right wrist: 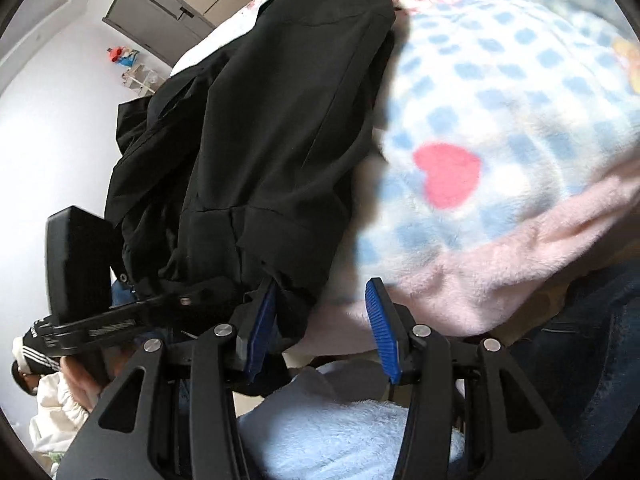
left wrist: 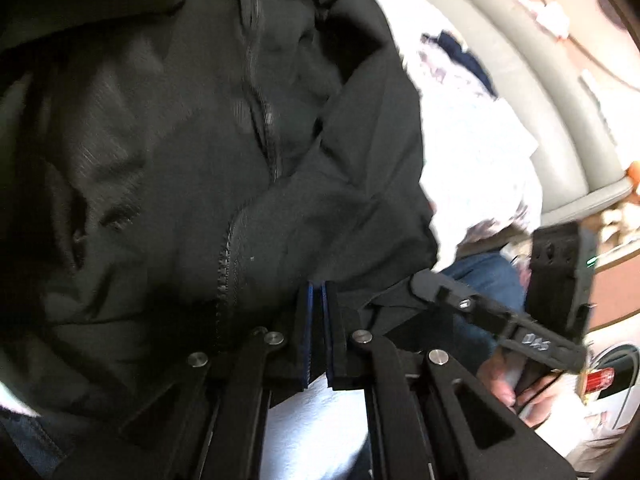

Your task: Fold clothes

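Observation:
A black zip-front jacket (left wrist: 180,160) fills the left wrist view, its zipper running down the middle. My left gripper (left wrist: 318,286) has its blue pads pressed together on the jacket's lower edge. In the right wrist view the same jacket (right wrist: 260,120) hangs bunched at centre left. My right gripper (right wrist: 323,284) stands open, and the jacket's hem brushes its left blue pad (right wrist: 262,332). Each view shows the other gripper from the side, the right gripper (left wrist: 500,320) and the left gripper (right wrist: 120,320), each held by a hand.
A blue-checked fleece blanket (right wrist: 500,100) with a red heart and pink border lies right of the jacket. Light blue fleece (right wrist: 332,432) sits under my right gripper. A grey padded headboard (left wrist: 520,80), white patterned bedding (left wrist: 472,152) and a grey cabinet (right wrist: 160,12) surround the bed.

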Demonstrator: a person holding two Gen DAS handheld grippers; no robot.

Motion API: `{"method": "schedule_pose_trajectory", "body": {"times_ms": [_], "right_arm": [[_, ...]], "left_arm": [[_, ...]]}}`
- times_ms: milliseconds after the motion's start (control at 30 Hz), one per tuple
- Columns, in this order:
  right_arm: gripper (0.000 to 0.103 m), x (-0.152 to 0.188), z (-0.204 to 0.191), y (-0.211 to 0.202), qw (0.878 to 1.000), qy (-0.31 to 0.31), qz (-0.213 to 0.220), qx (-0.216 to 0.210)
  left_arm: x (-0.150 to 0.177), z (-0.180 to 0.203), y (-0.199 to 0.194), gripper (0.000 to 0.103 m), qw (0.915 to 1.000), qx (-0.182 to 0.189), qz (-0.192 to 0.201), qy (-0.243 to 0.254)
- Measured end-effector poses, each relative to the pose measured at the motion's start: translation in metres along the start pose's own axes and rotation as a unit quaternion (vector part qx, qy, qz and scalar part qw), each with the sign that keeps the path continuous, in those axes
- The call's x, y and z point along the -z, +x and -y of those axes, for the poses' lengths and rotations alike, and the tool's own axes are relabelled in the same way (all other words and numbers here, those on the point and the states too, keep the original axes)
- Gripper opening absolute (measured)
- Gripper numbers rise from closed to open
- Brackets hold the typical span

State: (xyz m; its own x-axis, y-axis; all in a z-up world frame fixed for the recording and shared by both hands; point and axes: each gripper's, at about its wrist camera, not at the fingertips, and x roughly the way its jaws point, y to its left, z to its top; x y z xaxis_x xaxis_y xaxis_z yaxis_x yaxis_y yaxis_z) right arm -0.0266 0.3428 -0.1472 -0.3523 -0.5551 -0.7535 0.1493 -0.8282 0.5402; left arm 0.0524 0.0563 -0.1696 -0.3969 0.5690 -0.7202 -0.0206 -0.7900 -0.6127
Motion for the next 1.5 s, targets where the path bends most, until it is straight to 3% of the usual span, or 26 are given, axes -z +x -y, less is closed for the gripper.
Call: {"method": "schedule_pose_trajectory", "body": {"times_ms": [67, 133, 267, 333, 367, 467, 600, 833, 1133, 1367, 1500], "right_arm": [[0.047, -0.001, 0.0, -0.007, 1.0, 0.002, 0.015, 0.005], [0.047, -0.003, 0.002, -0.008, 1.0, 0.011, 0.017, -0.002], [0.047, -0.011, 0.006, 0.006, 0.999, 0.027, -0.005, -0.019], [0.045, -0.015, 0.01, 0.016, 0.999, 0.043, -0.021, -0.024], [0.034, -0.016, 0.011, 0.019, 0.998, 0.049, -0.028, -0.027], [0.015, -0.011, 0.008, 0.02, 0.999, 0.034, -0.042, -0.004], [0.009, 0.002, 0.014, 0.009, 0.998, 0.037, -0.048, -0.015], [0.005, 0.02, 0.003, -0.012, 0.999, 0.007, -0.046, 0.002], [0.005, 0.036, -0.011, -0.023, 0.998, -0.03, -0.054, 0.016], [0.005, 0.05, 0.015, -0.028, 0.997, -0.007, -0.069, 0.015], [0.006, 0.046, -0.007, -0.008, 0.996, -0.009, -0.081, 0.039]], "left_arm": [[-0.001, 0.0, -0.011, 0.039, 0.9997, 0.005, 0.02, -0.009], [-0.002, -0.003, -0.018, 0.047, 0.9993, 0.01, 0.028, -0.022], [0.013, -0.005, 0.011, 0.046, 0.999, -0.015, -0.017, -0.038], [0.016, -0.003, 0.022, 0.039, 0.9987, -0.017, -0.037, -0.031], [0.015, -0.002, 0.022, 0.022, 0.9988, -0.015, -0.04, -0.024], [0.007, 0.003, 0.013, 0.014, 0.9994, -0.016, -0.031, -0.002], [-0.003, 0.015, 0.007, 0.014, 0.9995, -0.021, -0.017, 0.013], [-0.012, 0.044, 0.017, 0.014, 0.9994, -0.018, -0.01, 0.027], [0.002, 0.014, 0.017, 0.019, 0.9997, -0.011, -0.021, 0.002], [0.003, 0.009, 0.021, 0.019, 0.9998, 0.0, -0.021, -0.005], [0.001, 0.008, 0.02, 0.019, 0.9999, -0.001, -0.009, -0.009]]}}
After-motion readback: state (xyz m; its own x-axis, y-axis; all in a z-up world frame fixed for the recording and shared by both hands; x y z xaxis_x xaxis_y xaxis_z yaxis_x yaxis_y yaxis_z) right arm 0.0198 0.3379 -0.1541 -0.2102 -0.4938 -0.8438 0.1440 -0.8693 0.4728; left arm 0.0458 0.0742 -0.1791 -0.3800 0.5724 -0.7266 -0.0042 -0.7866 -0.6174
